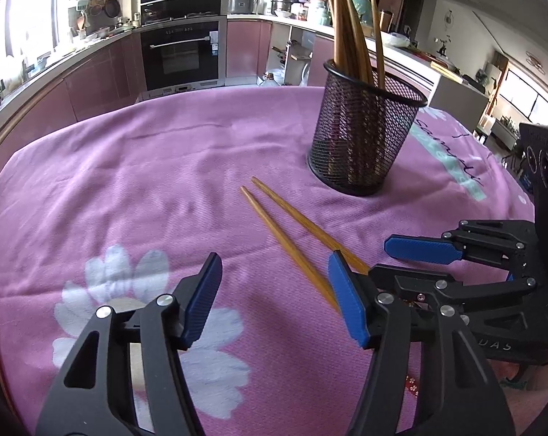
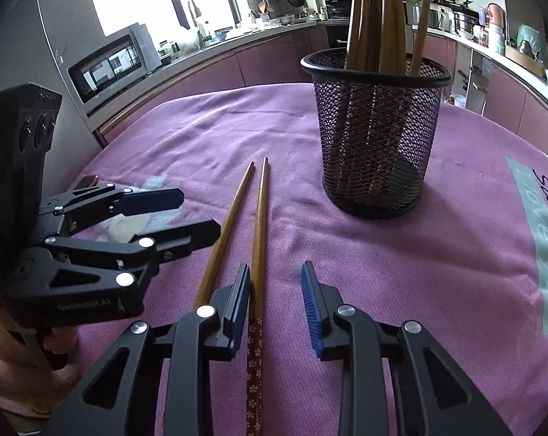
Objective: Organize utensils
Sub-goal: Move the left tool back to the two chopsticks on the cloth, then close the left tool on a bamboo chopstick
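Since most chopsticks already stand in the mesh holder ahead of the right gripper, its unclenched jaws straddle one of the loose pair on the table (second just outside), the left gripper alongside, released.

Black hand-held gripper — blue pads, silver screws — pink sleeve.

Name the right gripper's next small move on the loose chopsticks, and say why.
Probably close the right gripper: one loose chopstick lies between its pads, beside the left pad, not yet pinched. The second chopstick lies outside them, and the mesh holder waits just beyond.
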Action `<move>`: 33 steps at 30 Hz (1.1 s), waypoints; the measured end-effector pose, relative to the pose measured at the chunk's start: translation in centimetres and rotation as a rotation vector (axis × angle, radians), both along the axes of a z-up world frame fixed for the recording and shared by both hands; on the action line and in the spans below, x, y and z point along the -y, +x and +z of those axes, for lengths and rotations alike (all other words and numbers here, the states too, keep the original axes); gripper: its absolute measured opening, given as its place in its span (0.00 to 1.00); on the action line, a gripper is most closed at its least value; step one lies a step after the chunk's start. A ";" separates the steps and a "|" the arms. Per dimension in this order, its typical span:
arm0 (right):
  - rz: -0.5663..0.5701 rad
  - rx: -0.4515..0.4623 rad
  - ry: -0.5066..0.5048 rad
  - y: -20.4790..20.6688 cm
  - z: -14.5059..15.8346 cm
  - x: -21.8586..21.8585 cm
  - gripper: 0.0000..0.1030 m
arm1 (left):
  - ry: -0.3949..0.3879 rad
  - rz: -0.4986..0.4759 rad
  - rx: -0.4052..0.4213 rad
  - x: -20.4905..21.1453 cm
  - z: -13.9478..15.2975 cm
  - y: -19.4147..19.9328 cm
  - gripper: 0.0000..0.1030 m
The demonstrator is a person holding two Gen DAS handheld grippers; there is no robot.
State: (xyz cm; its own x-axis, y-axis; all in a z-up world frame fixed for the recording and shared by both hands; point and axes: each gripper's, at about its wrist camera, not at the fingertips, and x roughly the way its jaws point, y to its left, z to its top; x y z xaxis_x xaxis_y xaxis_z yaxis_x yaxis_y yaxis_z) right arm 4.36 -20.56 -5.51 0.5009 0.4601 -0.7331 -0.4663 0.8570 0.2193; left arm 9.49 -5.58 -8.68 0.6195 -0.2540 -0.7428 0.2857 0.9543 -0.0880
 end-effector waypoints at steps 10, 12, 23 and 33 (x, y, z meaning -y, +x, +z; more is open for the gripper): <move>-0.014 -0.006 0.014 0.3 0.2 0.8 0.26 | 0.033 -0.020 -0.028 1.2 -0.9 0.6 0.52; -0.014 -0.006 0.014 0.4 0.1 0.7 0.26 | 0.045 -0.019 -0.025 1.3 -1.1 0.6 0.51; 0.002 -0.002 -0.007 0.5 0.2 0.1 0.26 | 0.046 -0.042 -0.027 0.8 -1.1 0.9 0.31; 0.052 0.020 -0.067 2.0 0.2 -2.5 0.26 | 0.017 -0.026 -0.035 -0.5 -0.9 1.1 0.19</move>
